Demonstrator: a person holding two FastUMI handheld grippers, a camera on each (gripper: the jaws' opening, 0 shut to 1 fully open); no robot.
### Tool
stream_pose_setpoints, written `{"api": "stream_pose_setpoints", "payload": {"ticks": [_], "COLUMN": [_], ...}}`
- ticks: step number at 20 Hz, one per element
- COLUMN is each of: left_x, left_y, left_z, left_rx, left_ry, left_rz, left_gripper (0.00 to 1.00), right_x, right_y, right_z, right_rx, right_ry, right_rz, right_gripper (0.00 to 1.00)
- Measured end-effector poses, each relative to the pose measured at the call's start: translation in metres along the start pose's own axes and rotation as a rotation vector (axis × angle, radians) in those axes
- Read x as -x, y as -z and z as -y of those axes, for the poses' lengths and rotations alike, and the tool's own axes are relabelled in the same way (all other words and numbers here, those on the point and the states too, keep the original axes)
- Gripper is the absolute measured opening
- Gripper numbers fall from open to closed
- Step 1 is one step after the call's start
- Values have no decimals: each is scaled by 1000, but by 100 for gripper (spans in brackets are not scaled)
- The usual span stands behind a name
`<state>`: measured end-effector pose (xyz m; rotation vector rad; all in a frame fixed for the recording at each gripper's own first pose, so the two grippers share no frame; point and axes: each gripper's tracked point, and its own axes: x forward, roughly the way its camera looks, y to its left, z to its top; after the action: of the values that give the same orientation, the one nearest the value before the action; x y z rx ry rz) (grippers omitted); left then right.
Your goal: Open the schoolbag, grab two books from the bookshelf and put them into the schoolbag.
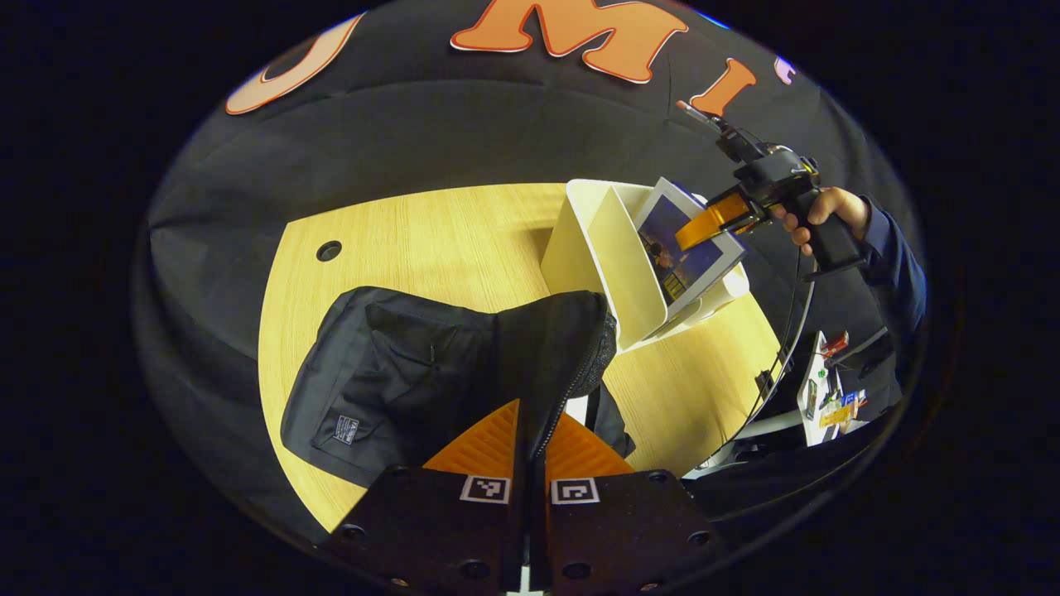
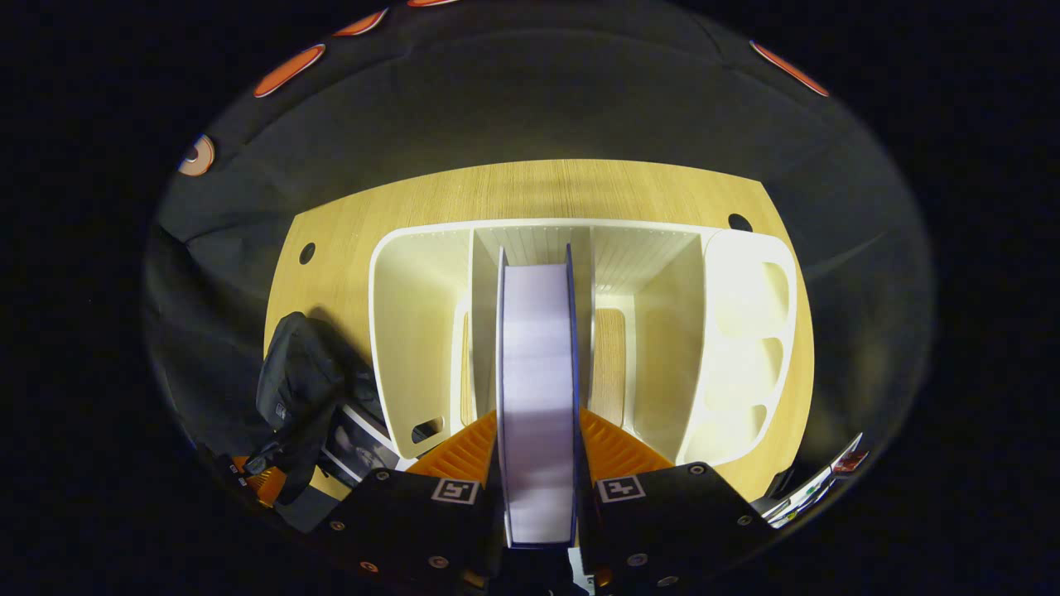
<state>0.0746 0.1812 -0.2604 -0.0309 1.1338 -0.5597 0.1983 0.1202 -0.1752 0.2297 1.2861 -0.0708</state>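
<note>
left gripper [image 1: 530, 439]: fingers closed on the zippered edge of the black schoolbag [image 1: 414, 381], which lies on the wooden table [image 1: 431, 223] beside the white bookshelf [image 1: 596, 257]. right gripper [image 2: 538, 463]: fingers clamped on a book [image 2: 537, 372], upright in the shelf's middle compartment (page edge facing the camera). a hand [image 1: 820, 215] holds the right gripper.
</note>
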Motion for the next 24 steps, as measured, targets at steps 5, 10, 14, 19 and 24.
{"api": "stream_pose_setpoints", "payload": {"ticks": [5,10,14,19,24], "left_x": [3,4,3,4,4], "left_y": [1,4,6,7,6], "left_z": [0,4,3,4,3], "left_rx": [-40,-92,-112,-144,-159], "left_ry": [9,16,18,25,27], "left_rz": [-2,-10,-10,-9,-10], "left_gripper": [4,4,4,4,4], "right_x": [27,44,58,68,84], "right_y": [29,63,91,128,155], "right_z": [3,11,9,9,3], "right_rx": [-37,-98,-166,-239,-312], "right_ry": [-38,-53,-109,-156,-233], "right_rz": [29,55,69,87,117], "right_gripper": [37,36,36,36,36]}}
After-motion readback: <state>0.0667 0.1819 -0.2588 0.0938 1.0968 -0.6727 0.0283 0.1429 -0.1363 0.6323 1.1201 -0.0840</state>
